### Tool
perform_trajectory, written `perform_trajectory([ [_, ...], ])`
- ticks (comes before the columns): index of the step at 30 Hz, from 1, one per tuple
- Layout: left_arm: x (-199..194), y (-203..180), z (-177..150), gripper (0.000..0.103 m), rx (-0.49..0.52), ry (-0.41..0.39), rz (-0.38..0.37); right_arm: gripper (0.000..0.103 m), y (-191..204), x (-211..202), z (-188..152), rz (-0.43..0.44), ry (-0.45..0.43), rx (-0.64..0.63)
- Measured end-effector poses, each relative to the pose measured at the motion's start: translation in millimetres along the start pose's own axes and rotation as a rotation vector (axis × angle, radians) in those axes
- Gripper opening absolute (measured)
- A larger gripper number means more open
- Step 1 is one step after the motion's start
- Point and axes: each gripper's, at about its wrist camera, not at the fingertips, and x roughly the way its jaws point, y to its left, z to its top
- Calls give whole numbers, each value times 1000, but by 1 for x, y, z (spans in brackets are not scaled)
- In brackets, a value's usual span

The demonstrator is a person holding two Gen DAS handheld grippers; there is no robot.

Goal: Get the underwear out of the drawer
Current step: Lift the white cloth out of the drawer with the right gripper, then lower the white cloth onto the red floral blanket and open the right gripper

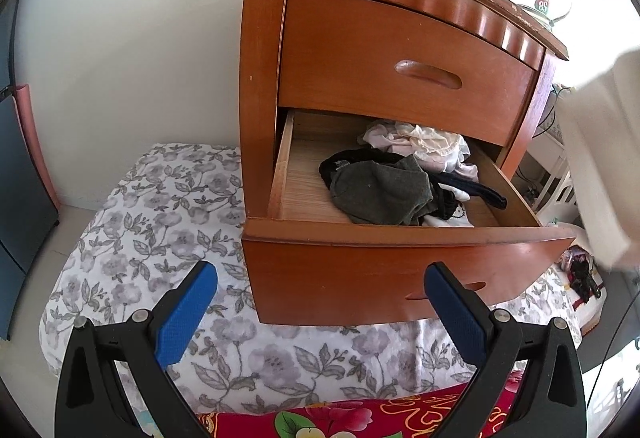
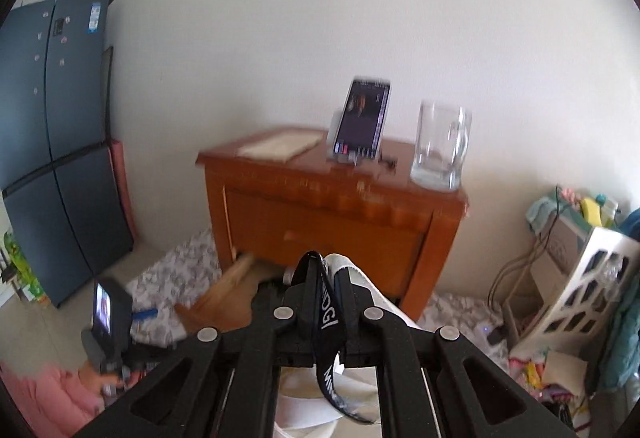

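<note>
The lower drawer [image 1: 400, 234] of a wooden nightstand [image 1: 360, 49] stands pulled out. Inside lie a grey garment [image 1: 380, 193], black pieces [image 1: 352, 161] and pale lacy underwear [image 1: 424, 141]. My left gripper [image 1: 320, 272] hangs open in front of the drawer face, with nothing between its blue pads [image 1: 188, 314]. My right gripper [image 2: 320, 270] is shut on white underwear [image 2: 360, 278] with a black lettered waistband [image 2: 328, 322], held up above the drawer's level. In the left wrist view that white cloth [image 1: 600, 157] hangs blurred at the right edge.
A phone [image 2: 362, 121], a glass mug [image 2: 440, 149] and a pale mat [image 2: 276, 147] sit on the nightstand top. A dark fridge [image 2: 60, 141] stands left, a white basket [image 2: 576, 286] with clutter right. Floral bedding [image 1: 160, 238] covers the floor. A pink sleeve [image 2: 44, 394] shows at lower left.
</note>
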Motion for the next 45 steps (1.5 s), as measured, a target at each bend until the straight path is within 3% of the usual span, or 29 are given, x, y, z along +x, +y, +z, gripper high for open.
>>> perform_trajectory([
  [7,-3,-7,-2,103,21,6,-8,4,13,62,-69,84,240,79],
  [14,-1,-8,-4,103,29,20,2,4,49,123,-120,226,399,94],
  [22,3,-7,-7,103,36,41,4,5,86,167,-166,302,568,68],
  [27,6,-6,-8,103,37,50,5,5,82,175,-177,269,616,86],
  [38,12,-11,-10,103,53,72,-1,8,68,182,-176,204,612,104],
  [45,12,-12,-11,103,59,75,-3,20,63,183,-177,187,613,116],
])
